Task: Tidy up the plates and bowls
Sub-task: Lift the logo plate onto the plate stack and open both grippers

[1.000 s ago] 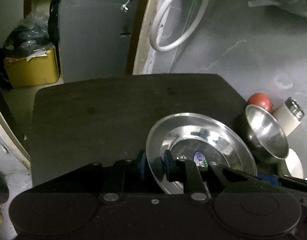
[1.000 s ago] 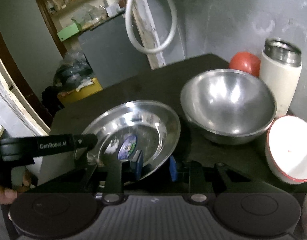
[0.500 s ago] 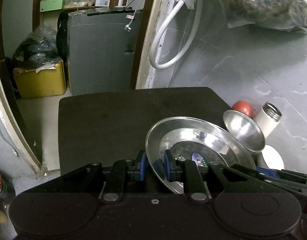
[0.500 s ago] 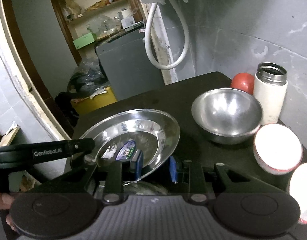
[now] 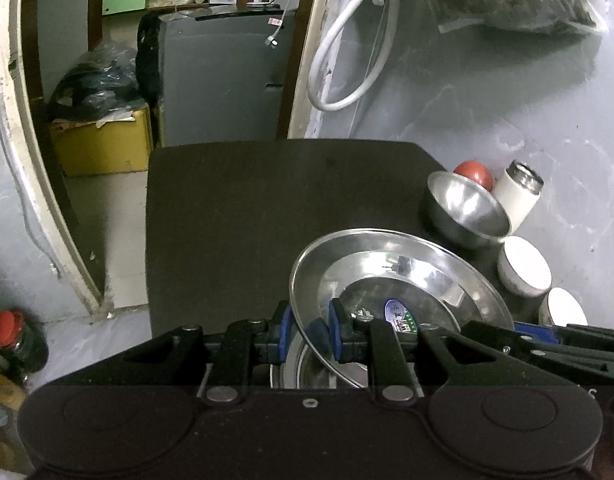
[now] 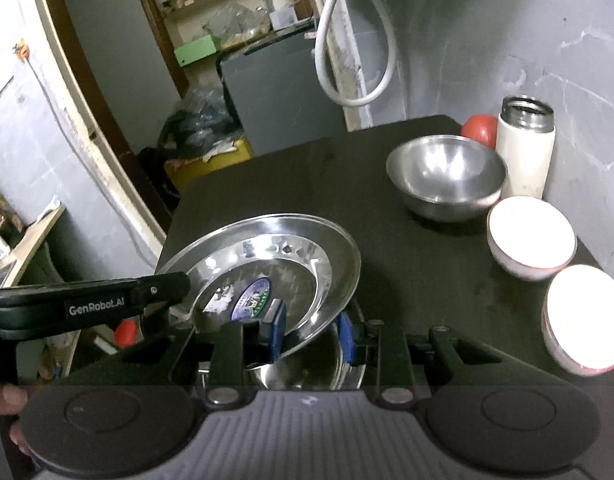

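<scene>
A steel plate (image 5: pixel 395 276) with a round sticker hangs tilted above the black table (image 5: pixel 247 220). My left gripper (image 5: pixel 309 334) is shut on its near-left rim. In the right wrist view the same plate (image 6: pixel 267 264) has its near rim between the blue pads of my right gripper (image 6: pixel 311 334), which is shut on it. The left gripper (image 6: pixel 167 292) shows there at the plate's left edge. Below the plate lies a second steel dish (image 6: pixel 307 372), mostly hidden. A steel bowl (image 6: pixel 447 176) and two white bowls (image 6: pixel 531 236) (image 6: pixel 587 316) stand along the right side.
A white flask (image 6: pixel 527 148) and a red round thing (image 6: pixel 479 130) stand in the back right corner against the grey wall. A white hose (image 6: pixel 347 60) hangs on the wall beyond the table. The table's left edge drops to the floor by a doorway; a hand (image 6: pixel 11 396) shows bottom left.
Both grippers have risen and drawn back with the plate held between them. The table looks farther off, and the two white bowls have come fully into view.
</scene>
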